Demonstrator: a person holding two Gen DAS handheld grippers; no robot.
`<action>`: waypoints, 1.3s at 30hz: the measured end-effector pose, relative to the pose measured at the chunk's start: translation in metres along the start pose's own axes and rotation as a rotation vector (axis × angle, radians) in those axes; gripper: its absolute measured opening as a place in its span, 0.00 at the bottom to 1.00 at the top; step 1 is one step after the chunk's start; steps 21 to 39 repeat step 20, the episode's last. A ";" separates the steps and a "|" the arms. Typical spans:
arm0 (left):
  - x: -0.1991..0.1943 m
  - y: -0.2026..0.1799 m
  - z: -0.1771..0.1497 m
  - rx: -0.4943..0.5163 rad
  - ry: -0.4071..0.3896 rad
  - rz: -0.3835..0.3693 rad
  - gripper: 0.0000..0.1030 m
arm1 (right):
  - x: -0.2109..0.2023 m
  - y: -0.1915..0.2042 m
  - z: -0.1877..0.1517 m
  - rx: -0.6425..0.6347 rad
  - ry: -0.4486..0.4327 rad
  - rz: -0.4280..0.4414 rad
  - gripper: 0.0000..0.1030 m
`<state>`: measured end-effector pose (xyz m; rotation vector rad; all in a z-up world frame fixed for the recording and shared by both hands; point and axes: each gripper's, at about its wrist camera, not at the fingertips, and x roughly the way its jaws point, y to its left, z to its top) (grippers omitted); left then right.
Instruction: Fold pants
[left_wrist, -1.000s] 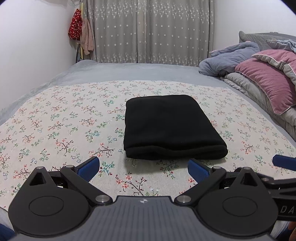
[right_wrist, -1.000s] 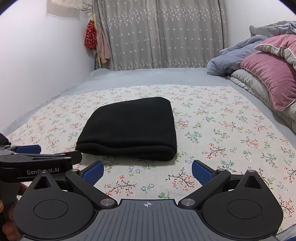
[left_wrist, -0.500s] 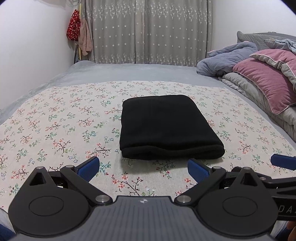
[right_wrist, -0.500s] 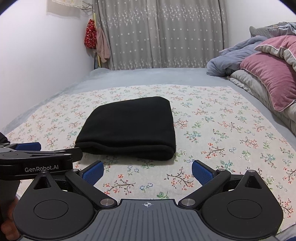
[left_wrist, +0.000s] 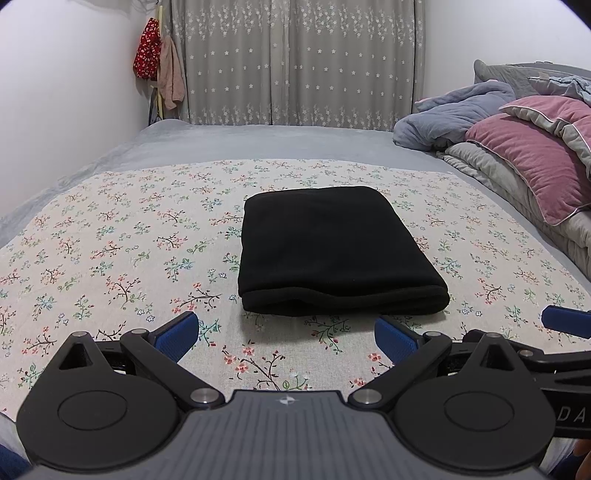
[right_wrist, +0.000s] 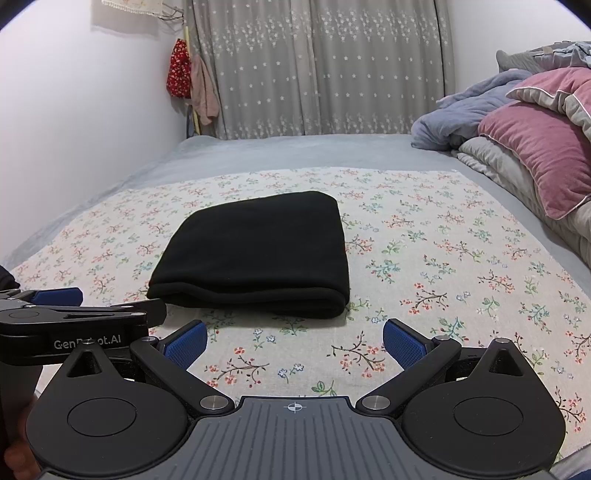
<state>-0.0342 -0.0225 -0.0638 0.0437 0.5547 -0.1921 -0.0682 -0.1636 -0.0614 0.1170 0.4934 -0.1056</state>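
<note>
The black pants (left_wrist: 332, 251) lie folded into a compact rectangle on the floral sheet (left_wrist: 110, 251), also seen as black pants (right_wrist: 258, 254) in the right wrist view. My left gripper (left_wrist: 286, 336) hovers just short of the fold's near edge, open and empty. My right gripper (right_wrist: 293, 341) is likewise open and empty, a little back from the near right corner of the pants. In the right wrist view the left gripper's body (right_wrist: 70, 321) shows at the left edge; a blue fingertip (left_wrist: 565, 321) of the right one shows in the left wrist view.
Pink pillows (left_wrist: 532, 162) and a grey-blue blanket (left_wrist: 454, 110) are piled along the right side of the bed. Grey curtains (left_wrist: 295, 62) hang behind, with clothes (left_wrist: 159, 66) hung in the left corner. A white wall runs along the left.
Both grippers have drawn back slightly from the folded pants, so the bundle sits a little farther off. Jaws stayed open; the pants did not move.
</note>
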 end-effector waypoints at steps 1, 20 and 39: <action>0.000 0.000 0.000 0.000 -0.001 0.000 1.00 | 0.000 0.000 0.000 0.000 0.000 0.000 0.99; 0.001 -0.001 -0.001 0.008 0.003 0.014 1.00 | 0.002 0.001 -0.003 0.002 0.006 -0.004 0.99; 0.001 -0.001 -0.001 0.008 0.003 0.014 1.00 | 0.002 0.001 -0.003 0.002 0.006 -0.004 0.99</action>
